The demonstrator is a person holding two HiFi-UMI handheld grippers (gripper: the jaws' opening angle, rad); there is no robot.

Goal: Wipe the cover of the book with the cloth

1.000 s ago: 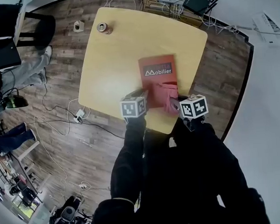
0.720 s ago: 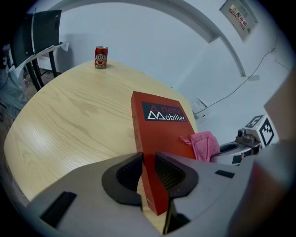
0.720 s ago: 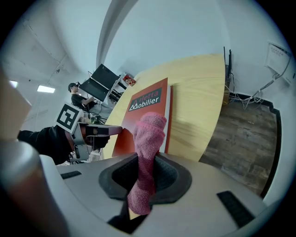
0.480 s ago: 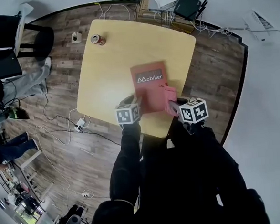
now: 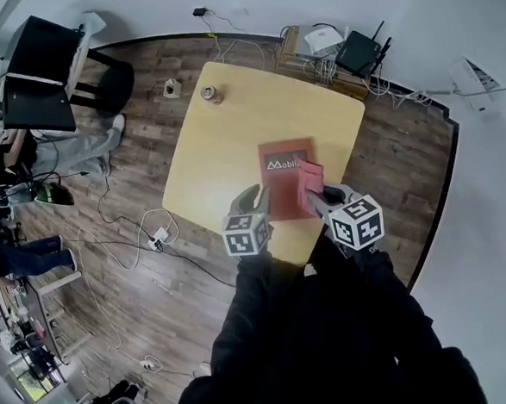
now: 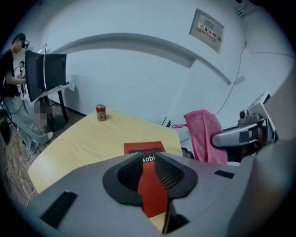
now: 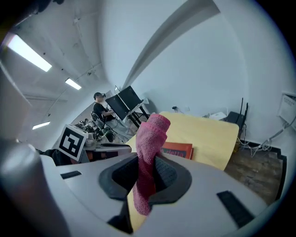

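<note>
Book (image 5: 284, 173) lies flat by the bench's (image 5: 223, 147) near-right corner, with bare top to its left and a can (image 5: 211, 93) at the far corner. Right gripper (image 5: 319, 198) fingers clamp the cloth (image 5: 310, 182), which hides the book's right edge. Left gripper (image 5: 261, 199) fingers stand apart, just been closing, nothing between them.

the cloth (image 5: 311, 187) has lifted clear off the book (image 5: 282, 179).

A can (image 5: 212, 93) stands near the desk's (image 5: 224, 156) far left corner; a black router (image 5: 360, 52) sits beyond its far edge.
</note>
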